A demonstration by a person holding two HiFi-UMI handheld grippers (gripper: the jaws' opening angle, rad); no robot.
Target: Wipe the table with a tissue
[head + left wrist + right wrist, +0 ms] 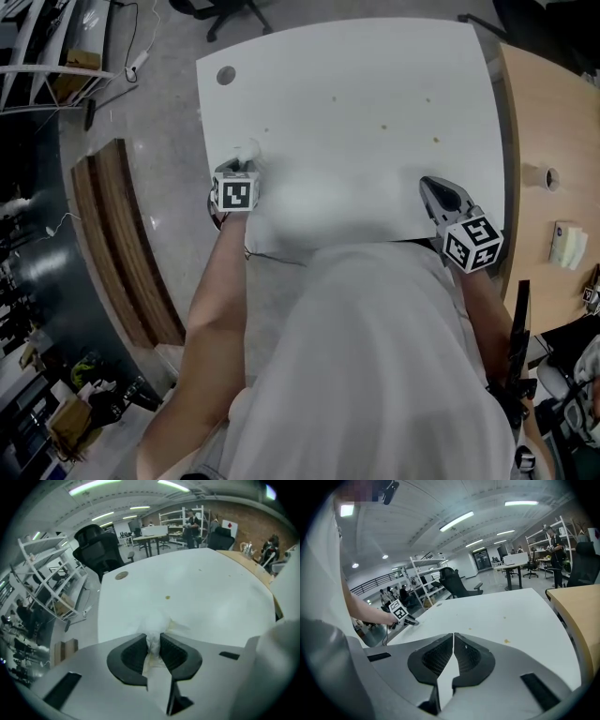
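Pinching a crumpled white tissue (154, 620) between its ribbed black pads (174, 652), the left tool (153, 638) is clenched on the wad, which bulges out past the tips and is touching the white worktop (211, 592). In the head view this tool is seen at the left edge of the worktop, in the centre left of the frame, pointed steeply down, with the tissue shown as a pale blur just above the marker cube (234, 194). The right tool (453, 635) is clenched on nothing, its jaws met at the tips. It is held at the lower right of the head view, over the near edge of the worktop and well apart from the left tool. A few small brownish specks (383, 127) are scattered across the upper middle of the worktop, away from the tissue. A round grommet (226, 75) is set near the upper left corner, and a wooden desk (553, 112) is placed along the right side.
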